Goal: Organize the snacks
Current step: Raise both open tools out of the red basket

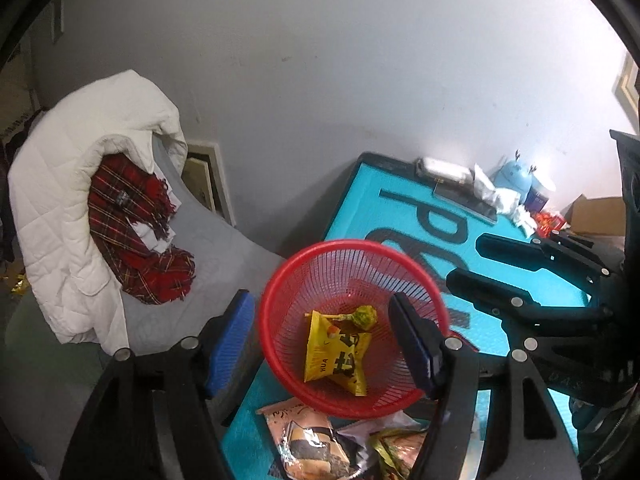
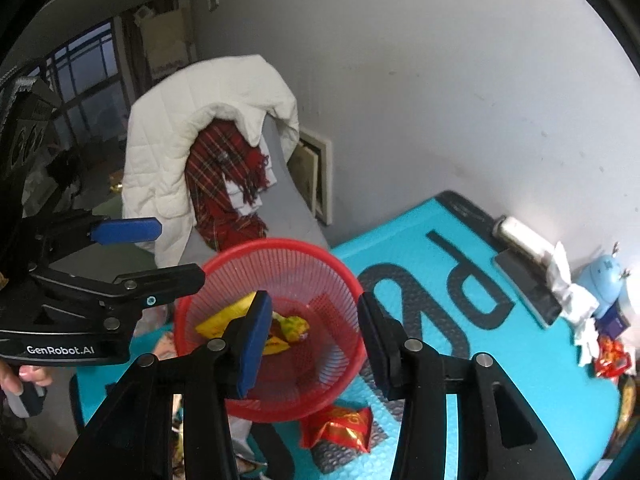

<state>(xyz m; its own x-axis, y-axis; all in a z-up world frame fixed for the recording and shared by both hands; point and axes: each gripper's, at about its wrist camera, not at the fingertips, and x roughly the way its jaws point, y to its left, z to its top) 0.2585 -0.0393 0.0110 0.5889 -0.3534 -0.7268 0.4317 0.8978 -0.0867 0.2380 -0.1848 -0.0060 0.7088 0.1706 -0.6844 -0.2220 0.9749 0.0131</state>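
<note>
Two snacks, a yellow packet [image 1: 335, 354] and a green sweet [image 1: 363, 317], are seen in the red basket [image 1: 280, 280] on the mat; left gripper [image 1: 320, 336] and right gripper [image 2: 310, 336] are released, empty. Basket's rim could be knocked.

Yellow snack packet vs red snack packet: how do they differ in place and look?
The yellow snack packet lies inside the red basket, beside a small green-wrapped snack; the red snack packet lies outside it on the teal mat. The yellow one bears black lettering, the red one gold print. Both are crinkled, sealed packets, and neither gripper holds them.
</note>
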